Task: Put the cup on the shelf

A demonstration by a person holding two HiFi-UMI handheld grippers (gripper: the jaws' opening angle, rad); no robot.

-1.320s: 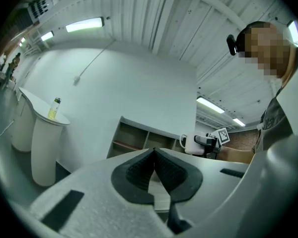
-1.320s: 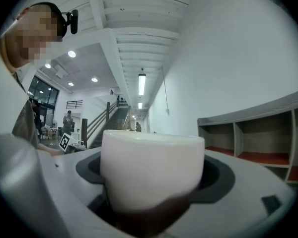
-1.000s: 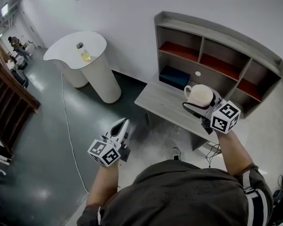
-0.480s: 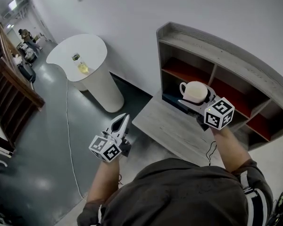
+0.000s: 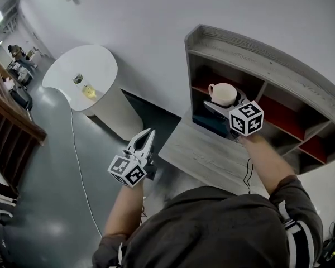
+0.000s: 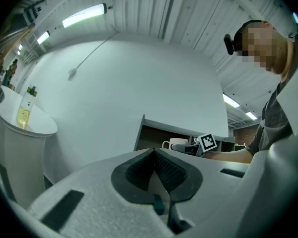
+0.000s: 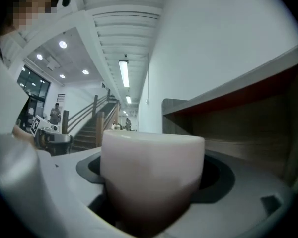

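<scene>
Clamping cup (image 5: 222, 93) at shelf (image 5: 251, 52) | right tongs (image 5: 219, 105); left tongs (image 5: 147, 136) closed

The person wore a dark grey-brown short-sleeved shirt (image 5: 212, 228), its right sleeve (image 5: 295, 233) banded with thin white stripes, and a small black camera (image 6: 231, 42) sat at the head. The left tongs (image 5: 147, 134) were white with dark ribbed pads (image 6: 139, 170). Like the right tongs (image 5: 224, 103), they bore a cube (image 5: 127, 171) of black-and-white square markers.
</scene>
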